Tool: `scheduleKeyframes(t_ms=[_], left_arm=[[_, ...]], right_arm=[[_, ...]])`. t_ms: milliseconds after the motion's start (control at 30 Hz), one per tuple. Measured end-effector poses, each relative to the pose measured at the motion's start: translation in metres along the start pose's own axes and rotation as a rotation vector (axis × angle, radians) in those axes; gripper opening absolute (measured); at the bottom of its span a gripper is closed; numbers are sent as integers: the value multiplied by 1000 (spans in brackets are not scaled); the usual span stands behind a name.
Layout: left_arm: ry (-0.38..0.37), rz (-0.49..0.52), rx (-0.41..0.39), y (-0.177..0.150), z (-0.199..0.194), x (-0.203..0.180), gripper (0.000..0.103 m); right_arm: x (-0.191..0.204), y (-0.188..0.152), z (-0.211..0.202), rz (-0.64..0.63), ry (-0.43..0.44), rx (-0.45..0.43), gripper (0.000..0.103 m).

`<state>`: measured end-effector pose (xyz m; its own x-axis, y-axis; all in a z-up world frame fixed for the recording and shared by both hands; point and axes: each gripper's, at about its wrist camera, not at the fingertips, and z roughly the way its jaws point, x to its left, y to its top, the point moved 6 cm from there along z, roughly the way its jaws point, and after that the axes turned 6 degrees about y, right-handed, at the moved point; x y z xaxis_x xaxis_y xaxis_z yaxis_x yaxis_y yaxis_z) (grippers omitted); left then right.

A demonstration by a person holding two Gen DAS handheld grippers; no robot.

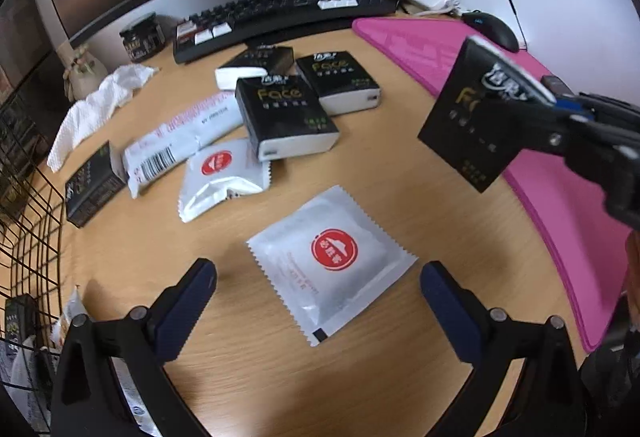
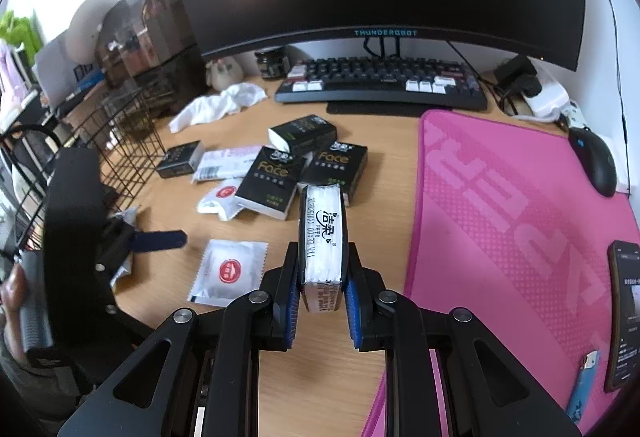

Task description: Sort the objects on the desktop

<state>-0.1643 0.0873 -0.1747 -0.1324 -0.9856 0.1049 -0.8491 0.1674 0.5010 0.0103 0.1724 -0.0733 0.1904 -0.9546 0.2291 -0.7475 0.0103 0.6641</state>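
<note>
Right gripper (image 2: 322,287): fingers closed on a black tissue pack (image 2: 323,237), held edge-on above the wooden desk (image 2: 360,197), near the pink mat (image 2: 500,217).
Left gripper (image 1: 316,301): jaws wide apart, nothing between them, low over a white wipe sachet (image 1: 332,263) lying flat on the desk.
Further back: second sachet (image 1: 224,177), two "Face" packs (image 1: 286,115) touching, long white packet (image 1: 180,141).
Wire basket (image 1: 28,221) at left; contents probably more packets, blurred.

A black tissue pack (image 2: 323,249) is held edge-up off the desk, above scattered packs (image 2: 267,181) and white sachets (image 2: 230,271).
</note>
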Motion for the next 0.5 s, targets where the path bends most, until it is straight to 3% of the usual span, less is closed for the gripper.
scheduleKeyframes(t_ms=[300,433,500], left_arm=[[-22,-9,-7,2,2,0,94],[-27,-4,-22,3,-4,0,72],[-30,2,-19,3,-5,0,71]], right_arm=[[-7,1,-4,16,-15,-25,20],[-8,2,-3,20,-13,-26,20],[-7,2,-3,19,-8,-26,20]])
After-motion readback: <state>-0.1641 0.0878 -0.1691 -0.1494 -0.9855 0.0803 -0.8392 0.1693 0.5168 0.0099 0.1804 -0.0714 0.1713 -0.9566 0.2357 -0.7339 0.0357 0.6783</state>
